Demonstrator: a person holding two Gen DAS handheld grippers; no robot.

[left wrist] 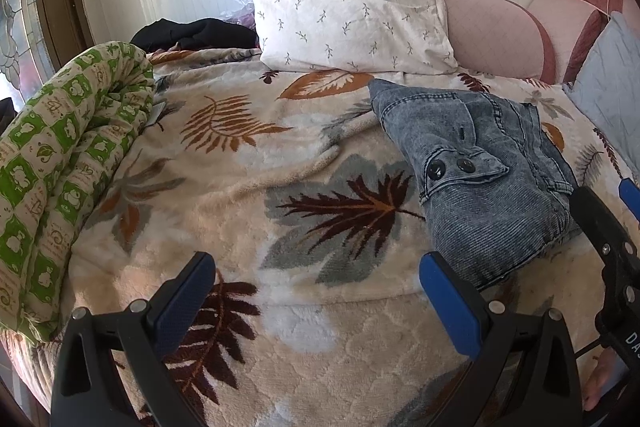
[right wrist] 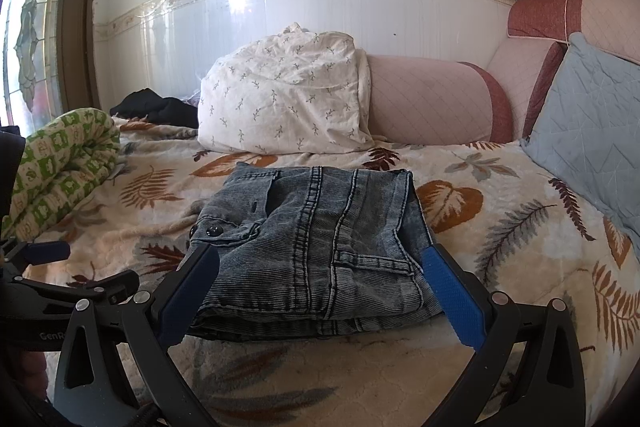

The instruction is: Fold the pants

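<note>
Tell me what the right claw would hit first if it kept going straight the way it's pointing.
Most likely the folded jeans. The right claw is open, its fingers straddling the near edge of the stack, so moving forward should meet the denim first. Depth is hard to judge in this fisheye view.

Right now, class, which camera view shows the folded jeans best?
The right wrist view: the folded jeans lie centred and whole between the open right gripper fingers. The left wrist view shows them off to the right, partly hidden behind gripper parts.
</note>
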